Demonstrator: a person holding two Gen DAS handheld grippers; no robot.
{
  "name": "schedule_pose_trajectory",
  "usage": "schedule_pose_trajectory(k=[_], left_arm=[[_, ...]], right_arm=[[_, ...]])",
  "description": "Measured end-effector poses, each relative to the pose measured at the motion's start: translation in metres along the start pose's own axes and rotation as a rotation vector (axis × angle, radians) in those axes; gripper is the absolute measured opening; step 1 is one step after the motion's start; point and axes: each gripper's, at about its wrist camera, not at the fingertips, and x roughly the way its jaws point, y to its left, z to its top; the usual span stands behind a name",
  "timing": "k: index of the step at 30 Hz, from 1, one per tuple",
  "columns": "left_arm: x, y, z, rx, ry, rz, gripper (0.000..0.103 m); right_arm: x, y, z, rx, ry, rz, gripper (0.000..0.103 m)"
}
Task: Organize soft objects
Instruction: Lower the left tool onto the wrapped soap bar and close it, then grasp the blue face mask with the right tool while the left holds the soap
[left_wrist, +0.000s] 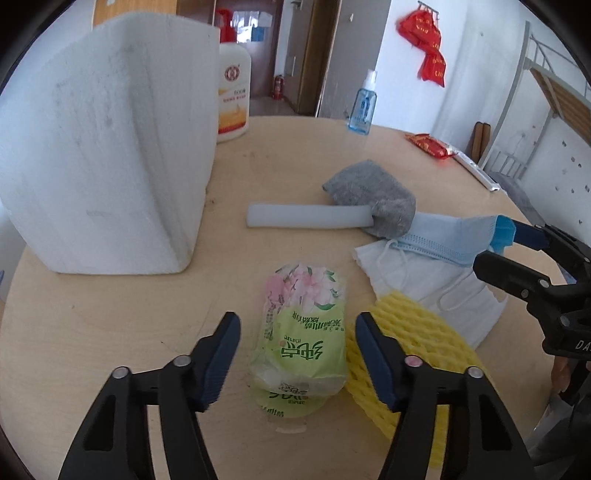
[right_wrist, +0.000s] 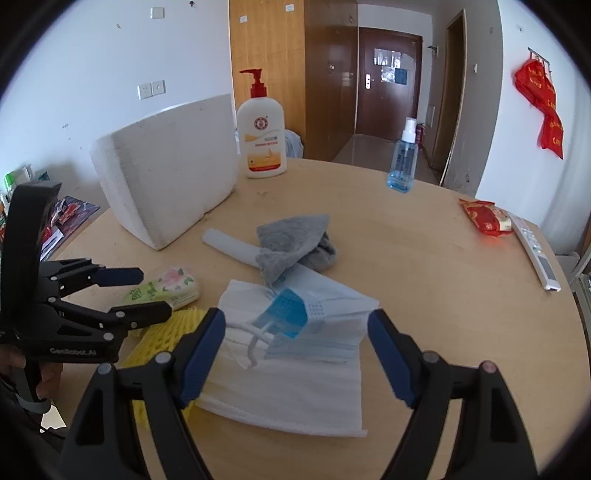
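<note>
- Left gripper (left_wrist: 297, 350): jaws spread wide, gripping nothing. Black hinged links, ribbed dark-blue pads. It straddles the tissue pack (left_wrist: 303, 343) — pads on either side; contact can't be confirmed.
- Tissue pack: soft crinkly plastic wrap, green with pink floral print, lying flat on the table (left_wrist: 110, 332). A second green pack seems to sit under its near end.
- Yellow foam net (left_wrist: 410, 343): springy mesh sleeve with open diamond cells, just right of the pack, partly under the left gripper's right finger.
- Right gripper (right_wrist: 295, 332): jaws also wide apart, nothing clamped. It hangs over the masks; the right wrist view doesn't settle whether the pads touch them.
- White mask (right_wrist: 295, 387): pleated non-woven rectangle, flat, one edge overlapping the yellow net.
- Blue mask (right_wrist: 314, 332): same pleated fabric, folded and rumpled, lying on top of the white one, white ear loops trailing loose.
- Grey cloth (right_wrist: 291, 247): fuzzy knit, bunched up, draped over one end of the foam tube (right_wrist: 229, 243) and touching the blue mask.
- Foam tube: smooth, pale, cylindrical, lying on the wood.
- White foam box (right_wrist: 166, 173): thick grainy styrofoam walls with rounded corners, upright at the far left — well apart from both grippers.
- Behind: lotion bottle (right_wrist: 262, 140) with red pump, clear blue spray bottle (right_wrist: 402, 162), red snack packet (right_wrist: 484, 216) and white remote (right_wrist: 535, 254) near the right rim.
- Table: round, light plywood-grain top.
</note>
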Motion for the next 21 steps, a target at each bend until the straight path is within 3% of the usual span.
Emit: schedule_pose_trajectory(k=[2, 6, 9, 16, 21], left_arm=[[0.002, 0.001, -0.001, -0.005, 0.008, -0.004, 0.053], [0.003, 0.001, -0.001, -0.005, 0.015, -0.008, 0.05], [0.003, 0.004, -0.001, -0.015, 0.02, -0.012, 0.046], [0.0, 0.012, -0.001, -0.047, 0.023, -0.043, 0.033], [-0.006, 0.013, -0.003, -0.049, 0.0, -0.061, 0.029]], right_arm=[[0.002, -0.001, 0.0, 0.0, 0.004, -0.002, 0.083], [0.007, -0.004, 0.0, 0.009, 0.018, -0.006, 0.082], [0.012, -0.007, 0.0, 0.017, 0.032, -0.006, 0.077], [0.016, -0.01, 0.0, 0.026, 0.047, -0.015, 0.075], [0.016, -0.009, 0.0, 0.025, 0.051, -0.016, 0.062]])
